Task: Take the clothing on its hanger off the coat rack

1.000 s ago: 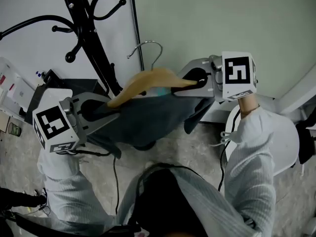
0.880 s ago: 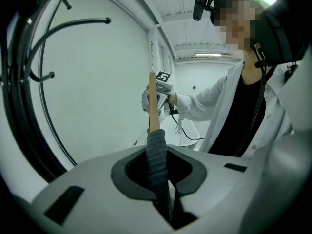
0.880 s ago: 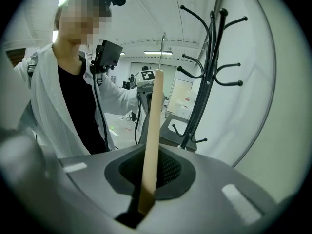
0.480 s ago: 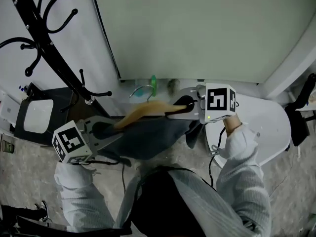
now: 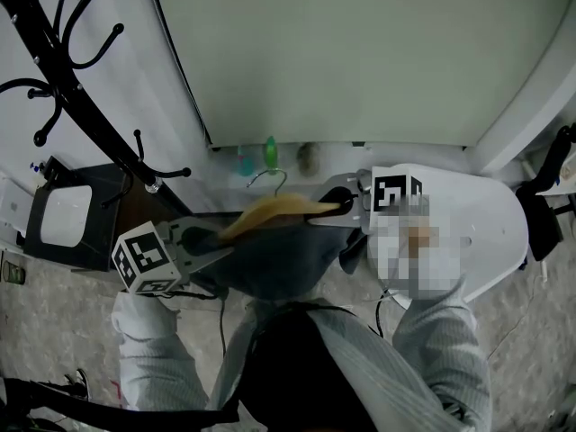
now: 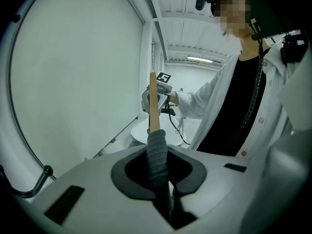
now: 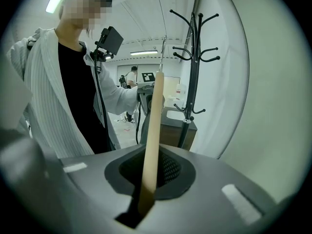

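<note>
Starting at the far left, the black coat rack (image 5: 90,97) is seen leaning across the corner, with a dark cabinet (image 5: 112,223) set at its foot. Just right of the coat rack's base, the left gripper (image 5: 211,241) is held low, and its jaws are pinched tight on the cloth-wrapped end of the wooden hanger (image 5: 279,209). The dark grey clothing (image 5: 270,259) is draped over that hanger and is carried to the right of the coat rack, well apart from its hooks. The hanger's metal hook (image 5: 270,180) is pointed at the pale wall and caught on nothing. Farther right of the coat rack, the right gripper (image 5: 331,207) is clamped on the bare wooden tip of the hanger. Farthest from the coat rack, a white round table (image 5: 504,241) is seen beyond that gripper.
</note>
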Demonstrator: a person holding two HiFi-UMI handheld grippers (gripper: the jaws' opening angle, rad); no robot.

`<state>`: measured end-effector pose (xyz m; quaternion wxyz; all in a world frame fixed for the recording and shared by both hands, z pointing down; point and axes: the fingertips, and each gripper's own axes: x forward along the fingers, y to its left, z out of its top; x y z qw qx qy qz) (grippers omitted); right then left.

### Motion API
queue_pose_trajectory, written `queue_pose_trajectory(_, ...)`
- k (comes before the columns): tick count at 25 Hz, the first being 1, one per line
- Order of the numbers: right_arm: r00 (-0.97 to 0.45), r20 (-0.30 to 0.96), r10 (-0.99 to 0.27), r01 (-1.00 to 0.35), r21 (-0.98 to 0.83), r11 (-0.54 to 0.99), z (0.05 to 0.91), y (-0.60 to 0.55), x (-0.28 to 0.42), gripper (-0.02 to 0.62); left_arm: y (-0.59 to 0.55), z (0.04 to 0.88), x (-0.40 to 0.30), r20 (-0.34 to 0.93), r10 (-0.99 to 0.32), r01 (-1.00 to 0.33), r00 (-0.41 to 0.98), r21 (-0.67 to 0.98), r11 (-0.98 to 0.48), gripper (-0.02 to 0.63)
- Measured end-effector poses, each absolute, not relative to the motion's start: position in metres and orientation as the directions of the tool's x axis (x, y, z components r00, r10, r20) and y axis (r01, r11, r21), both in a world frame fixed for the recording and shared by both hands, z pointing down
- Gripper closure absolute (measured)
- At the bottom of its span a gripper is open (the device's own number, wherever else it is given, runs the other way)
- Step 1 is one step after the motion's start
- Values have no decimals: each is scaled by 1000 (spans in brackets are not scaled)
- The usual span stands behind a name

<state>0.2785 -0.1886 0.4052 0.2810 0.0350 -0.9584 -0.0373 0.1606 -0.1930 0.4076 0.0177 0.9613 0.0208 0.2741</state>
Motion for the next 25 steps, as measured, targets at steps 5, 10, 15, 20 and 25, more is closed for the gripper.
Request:
queue_pose_trajectory(5,-844,531,-80,-44,81,996,407,-189,283,580,-193,412,167,529,58,33,847,57,-998,561)
queue_pose_trajectory(10,-840,538,-72,-31,84,996,407,-197,287,580,-200,411,170,527,46,19,849,56,-998,561)
queue_pose_trajectory(15,-843,533,-74,-34,86,996,402,-200,290,580,-203,408,174,531,52,25,846,58,-998,562)
queue_pose_trajectory(20,-844,531,-72,-28,91,995,400,-203,290,580,-205,405,174,534,48,21,844,56,-998,563)
queue_pose_trajectory(25,-845,530,-72,-22,101,995,399,-202,284,580,-203,403,170,540,48,22,841,54,-998,563)
